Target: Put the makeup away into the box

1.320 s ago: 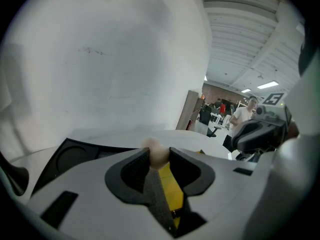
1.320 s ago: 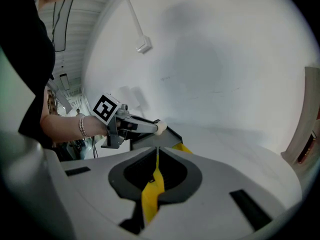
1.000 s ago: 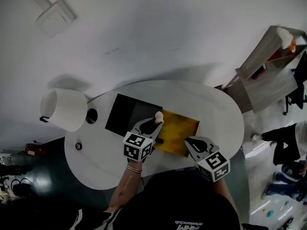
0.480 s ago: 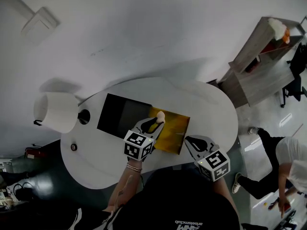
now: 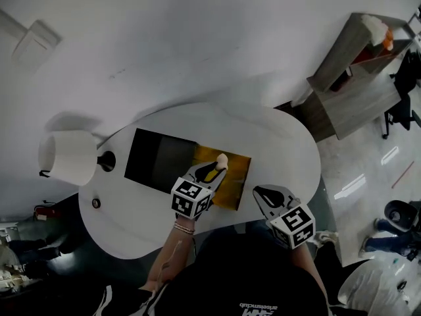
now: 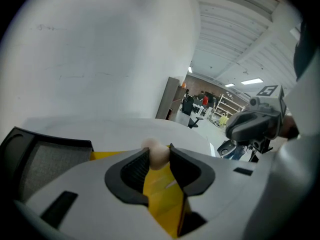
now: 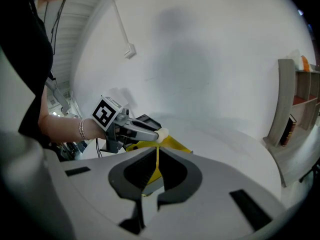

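Holding a soft little makeup sponge (image 6: 158,153), my left claw (image 5: 214,166) is squeezed on it from both sides. The sponge is round and pale, and its tip pokes out past my two jaws. It is up over the yellow box (image 5: 235,178), but I cannot tell if it touches the box. The box sits on the white table (image 5: 276,143). Its black lid (image 5: 154,158) lies open beside it, on my left-hand side. My right claw (image 5: 260,191) is clenched tight with nothing in it. It floats near the right side of the box, close to the table's near edge, and touches nothing.
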Demonstrator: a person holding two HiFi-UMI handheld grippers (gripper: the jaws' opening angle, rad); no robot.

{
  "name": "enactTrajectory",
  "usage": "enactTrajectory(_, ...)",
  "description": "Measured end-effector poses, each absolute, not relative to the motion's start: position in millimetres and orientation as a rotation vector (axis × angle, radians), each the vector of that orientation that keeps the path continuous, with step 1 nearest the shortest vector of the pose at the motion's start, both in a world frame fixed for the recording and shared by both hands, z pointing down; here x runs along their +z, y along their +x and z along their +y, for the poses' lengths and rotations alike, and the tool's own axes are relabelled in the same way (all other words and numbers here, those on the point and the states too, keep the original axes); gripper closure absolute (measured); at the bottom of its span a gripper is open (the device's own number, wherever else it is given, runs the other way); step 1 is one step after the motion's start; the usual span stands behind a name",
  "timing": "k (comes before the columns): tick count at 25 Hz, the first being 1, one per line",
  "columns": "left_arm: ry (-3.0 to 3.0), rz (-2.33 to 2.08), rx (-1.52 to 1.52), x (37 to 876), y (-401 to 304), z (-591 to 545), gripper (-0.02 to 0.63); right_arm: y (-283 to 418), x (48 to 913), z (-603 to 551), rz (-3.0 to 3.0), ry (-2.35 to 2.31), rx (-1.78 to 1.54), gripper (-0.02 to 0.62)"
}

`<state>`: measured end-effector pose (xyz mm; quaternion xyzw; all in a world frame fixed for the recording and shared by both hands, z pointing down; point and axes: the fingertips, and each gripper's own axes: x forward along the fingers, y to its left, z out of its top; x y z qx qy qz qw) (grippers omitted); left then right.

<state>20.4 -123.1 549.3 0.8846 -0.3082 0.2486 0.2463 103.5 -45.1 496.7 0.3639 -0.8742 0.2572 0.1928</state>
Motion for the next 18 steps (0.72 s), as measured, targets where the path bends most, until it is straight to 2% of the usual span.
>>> enactTrajectory(18, 2.355, -0.752, 0.807, 610.3, 52.8, -113.3, 0.468, 132.0, 508.8, -34.6, -2.423, 1.029, 0.75, 0.566)
